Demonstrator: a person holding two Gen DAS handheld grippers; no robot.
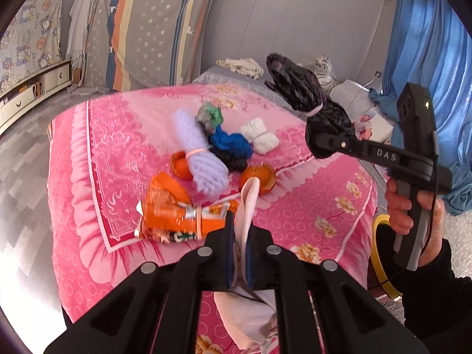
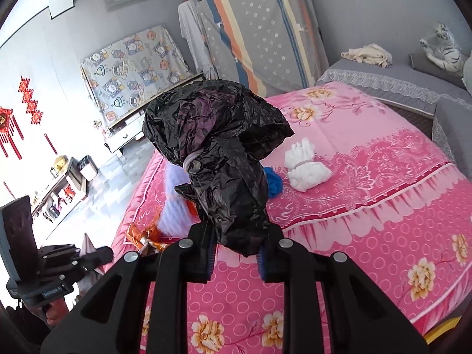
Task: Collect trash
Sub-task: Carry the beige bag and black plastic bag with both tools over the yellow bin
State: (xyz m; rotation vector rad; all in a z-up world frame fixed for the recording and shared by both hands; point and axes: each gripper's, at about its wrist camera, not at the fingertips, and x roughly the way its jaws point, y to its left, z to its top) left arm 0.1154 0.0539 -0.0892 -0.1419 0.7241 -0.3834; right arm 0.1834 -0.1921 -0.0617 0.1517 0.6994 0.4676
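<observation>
Beyond our claws we see a pink floral bedspread point(image 2: 368, 177), a propped striped mattress point(image 1: 153, 29) behind it, and blue curtains point(image 1: 427, 59) far right.

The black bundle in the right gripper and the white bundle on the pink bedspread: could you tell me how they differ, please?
The black bundle is crinkled glossy plastic, held up off the bed by the right gripper; the white bundle looks soft and matte and lies on the pink bedspread, untouched. The black one looks bulkier, though it is nearer the camera. Both are cinched round the middle by a pale band.
</observation>
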